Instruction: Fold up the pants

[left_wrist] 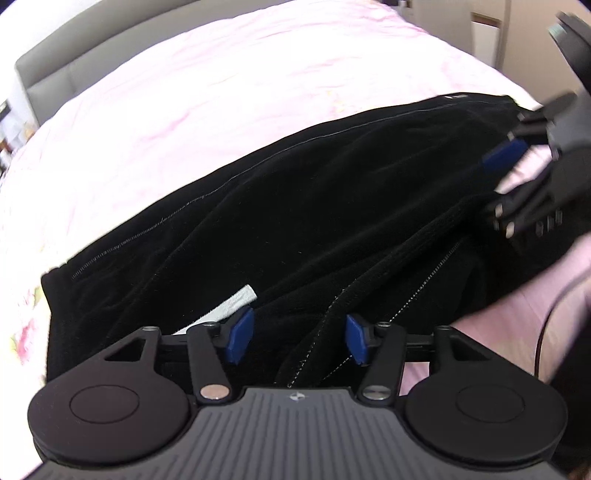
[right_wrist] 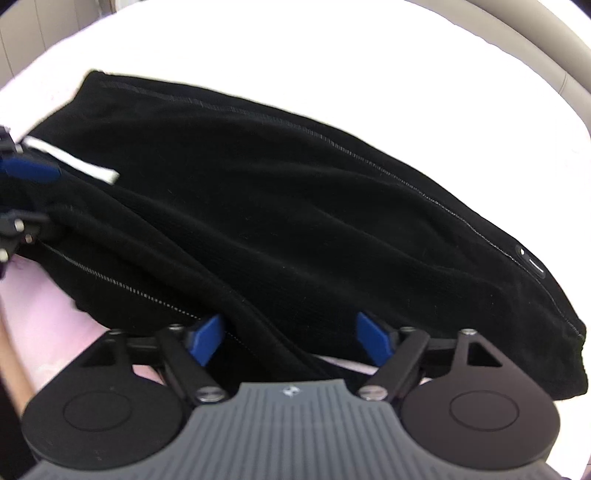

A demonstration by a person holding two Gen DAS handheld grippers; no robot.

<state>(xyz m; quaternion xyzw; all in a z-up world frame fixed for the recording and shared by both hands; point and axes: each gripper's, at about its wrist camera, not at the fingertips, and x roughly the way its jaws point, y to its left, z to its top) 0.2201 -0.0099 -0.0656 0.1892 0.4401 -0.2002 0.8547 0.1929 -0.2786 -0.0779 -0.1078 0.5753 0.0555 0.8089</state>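
Black pants (left_wrist: 314,206) lie folded in a long bundle across the pink sheet (left_wrist: 184,92), with a white label (left_wrist: 236,301) sticking out near one end. My left gripper (left_wrist: 298,339) hovers over the near edge of that end, its blue pads wide apart and pressing on nothing; a seamed fold of cloth runs below the gap. At the other end of the pants (right_wrist: 295,203), my right gripper (right_wrist: 291,339) also stands open above the near edge, its pads clear of the cloth. Each gripper shows in the other's view: the right gripper (left_wrist: 506,188) at the right, the left gripper (right_wrist: 22,195) at the left.
The pants rest on a bed with a grey headboard (left_wrist: 48,74) at the far left. A pale cupboard (left_wrist: 487,33) stands beyond the bed's far right corner. A dark cable (left_wrist: 554,314) hangs near the right gripper. A beige padded rail (right_wrist: 535,48) curves round the bed.
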